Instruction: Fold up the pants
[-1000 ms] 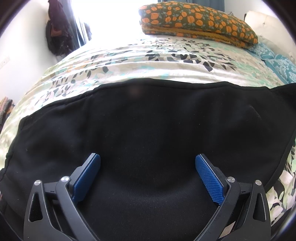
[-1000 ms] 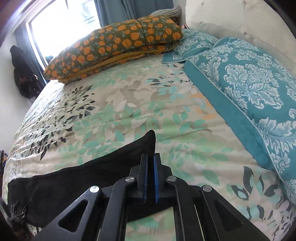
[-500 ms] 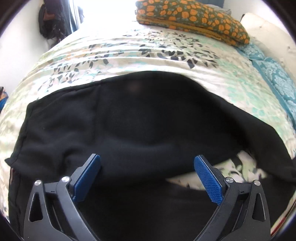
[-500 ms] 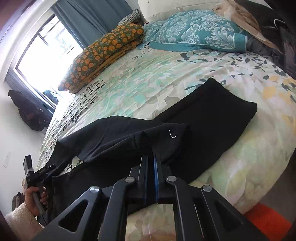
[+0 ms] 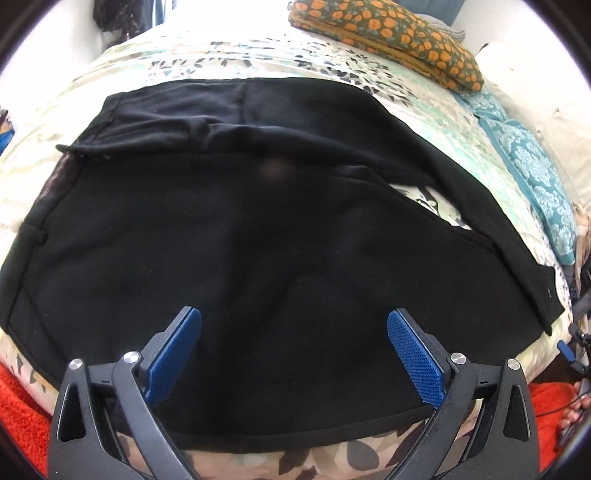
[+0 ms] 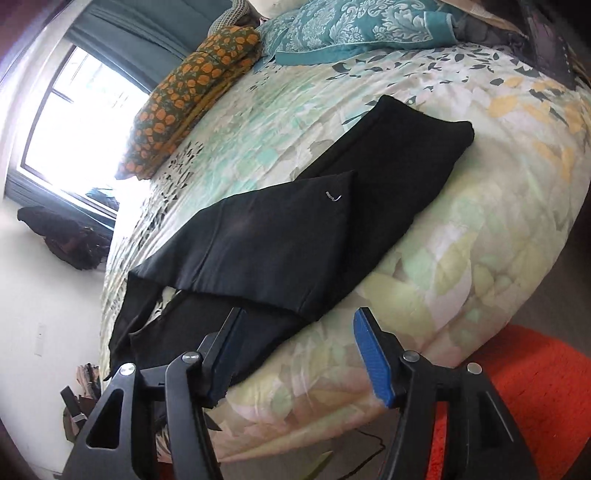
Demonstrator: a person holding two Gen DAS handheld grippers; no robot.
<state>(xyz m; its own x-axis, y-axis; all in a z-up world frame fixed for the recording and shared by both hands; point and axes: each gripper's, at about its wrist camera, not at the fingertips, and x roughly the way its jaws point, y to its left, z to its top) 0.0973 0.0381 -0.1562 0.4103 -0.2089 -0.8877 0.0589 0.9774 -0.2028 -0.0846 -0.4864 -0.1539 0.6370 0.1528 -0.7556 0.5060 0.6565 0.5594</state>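
Black pants (image 6: pixel 295 240) lie folded over on the bedspread (image 6: pixel 461 229); left gripper (image 5: pixel 293 354) and right gripper (image 6: pixel 295 354) both gape wide above them, holding nothing.

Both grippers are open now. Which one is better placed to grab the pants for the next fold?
Probably left gripper: it hovers open directly over the black pants. Right gripper sits at the bed edge, mostly beside the fabric.

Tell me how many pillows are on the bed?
2 show clearly: an orange flowered pillow at the far side of the bed near the window, and a teal patterned pillow beside it by the headboard. Others may hide behind them.
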